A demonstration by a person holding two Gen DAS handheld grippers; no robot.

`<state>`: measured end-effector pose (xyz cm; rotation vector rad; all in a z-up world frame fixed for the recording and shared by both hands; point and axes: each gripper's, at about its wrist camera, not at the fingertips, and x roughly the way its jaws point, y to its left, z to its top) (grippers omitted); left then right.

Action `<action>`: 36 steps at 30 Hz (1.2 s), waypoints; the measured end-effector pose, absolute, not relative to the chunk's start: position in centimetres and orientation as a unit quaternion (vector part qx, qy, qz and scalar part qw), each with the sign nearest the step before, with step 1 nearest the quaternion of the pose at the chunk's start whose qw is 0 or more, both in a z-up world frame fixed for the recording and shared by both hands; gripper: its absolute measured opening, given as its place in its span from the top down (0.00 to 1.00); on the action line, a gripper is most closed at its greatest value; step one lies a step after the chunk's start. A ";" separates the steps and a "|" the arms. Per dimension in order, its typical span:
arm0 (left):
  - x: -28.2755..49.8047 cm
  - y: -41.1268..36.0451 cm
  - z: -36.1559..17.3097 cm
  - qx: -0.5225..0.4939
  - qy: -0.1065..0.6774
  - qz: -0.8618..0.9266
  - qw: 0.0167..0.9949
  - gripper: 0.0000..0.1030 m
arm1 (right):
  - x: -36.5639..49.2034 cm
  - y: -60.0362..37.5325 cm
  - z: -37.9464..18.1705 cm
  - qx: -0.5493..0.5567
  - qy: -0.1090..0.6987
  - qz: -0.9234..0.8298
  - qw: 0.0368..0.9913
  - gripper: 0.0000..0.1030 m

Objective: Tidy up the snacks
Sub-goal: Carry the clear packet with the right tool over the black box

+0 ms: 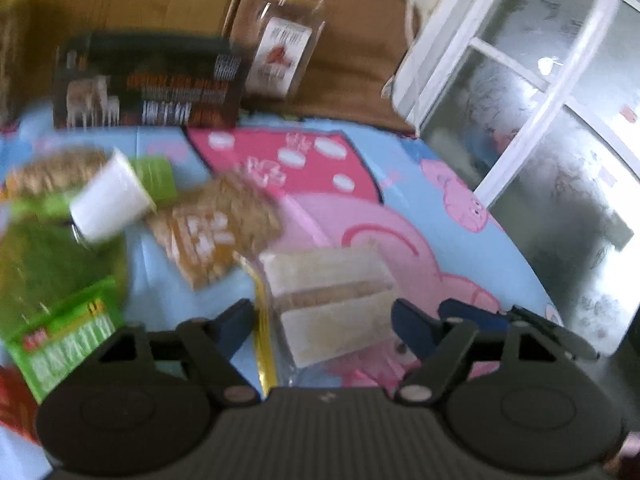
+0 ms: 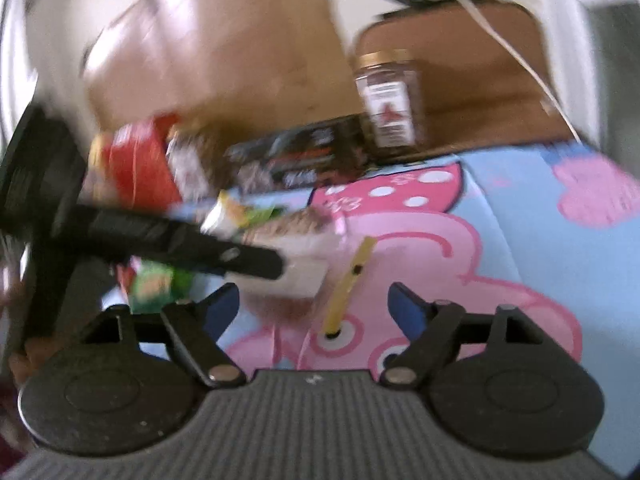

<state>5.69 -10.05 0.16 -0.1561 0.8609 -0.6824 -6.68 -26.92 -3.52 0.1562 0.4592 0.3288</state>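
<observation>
Left wrist view: left gripper [image 1: 322, 316] is spread wide, blue pads clear on both sides of a clear-wrapped sandwich cake [image 1: 332, 292]. The cake sits between the fingers, but no pad presses on it, so nothing is held. Landmark: the cartoon pig tablecloth [image 1: 400, 200]; everything below lies on it unless noted. The cake wrapper has a gold edge on its left side; inside are pale layers with a brown filling band. Just behind and left of the cake is a clear packet of seed brittle [image 1: 218, 232], with grainy brown slabs visible through the film. Further left is a white cup [image 1: 110, 206], tipped over on its side on top of the green snack bags [image 1: 60, 280]; whether the cup holds anything is not readable. At the far edge of the cloth is a dark box [image 1: 146, 80] standing on its long side, closed. Right of the box is a clear jar [image 1: 282, 50] with a white and red label, tilted in the frame; its contents are too blurred to tell here. Heavy motion blur throughout.

Right wrist view: right gripper [image 2: 314, 308] is also spread wide, with nothing between the pads, only the cloth and the gold edge of the cake wrapper ahead of it. The left gripper's black body enters from the left, its tip at the cake. Behind it are a red packet [image 2: 140, 164] and the green bags. The jar stands upright at the far edge of the cloth, with a gold lid and dark brown contents.
</observation>
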 end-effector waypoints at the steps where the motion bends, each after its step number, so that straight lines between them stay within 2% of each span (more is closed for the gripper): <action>1: 5.7 -10.0 0.1 -0.075 0.408 -0.325 0.850 0.25 | -6.3 -26.0 -3.9 0.043 0.236 0.163 0.957 0.17; 3: 5.7 -10.1 0.2 -0.070 0.407 -0.325 0.851 0.35 | -5.3 -24.5 -4.7 -0.005 0.258 0.159 0.953 0.18; 4: 5.8 -10.2 0.1 -0.070 0.408 -0.328 0.849 0.39 | -5.1 -23.7 -4.8 -0.030 0.255 0.156 0.954 0.30; 7: 5.9 -10.0 0.6 -0.077 0.409 -0.325 0.849 0.40 | -4.6 -22.8 -4.6 -0.058 0.249 0.152 0.955 0.51; 9: 6.0 -9.8 1.5 -0.075 0.397 -0.322 0.856 0.41 | -4.2 -23.1 -4.1 -0.051 0.236 0.157 0.958 0.56; 14: 7.7 -8.6 5.0 -0.083 0.351 -0.318 0.877 0.40 | -2.9 -22.4 -1.7 -0.064 0.173 0.162 0.969 0.57; 21: 15.1 -7.1 8.9 -0.093 0.300 -0.284 0.906 0.39 | 5.7 -20.9 1.9 -0.085 0.121 0.176 0.973 0.57; 30: 26.0 -4.5 8.8 -0.135 0.293 -0.224 0.920 0.39 | 17.2 -18.1 2.9 -0.090 0.122 0.192 0.970 0.56; 32: 27.1 -4.4 8.2 -0.134 0.297 -0.208 0.922 0.37 | 18.4 -17.7 2.5 -0.093 0.127 0.191 0.969 0.55; 34: 27.8 -4.3 7.6 -0.126 0.302 -0.188 0.926 0.34 | 19.2 -17.2 2.0 -0.101 0.129 0.182 0.970 0.44; 36: 27.7 -4.1 7.4 -0.122 0.303 -0.178 0.928 0.33 | 18.9 -17.3 2.0 -0.099 0.121 0.169 0.973 0.42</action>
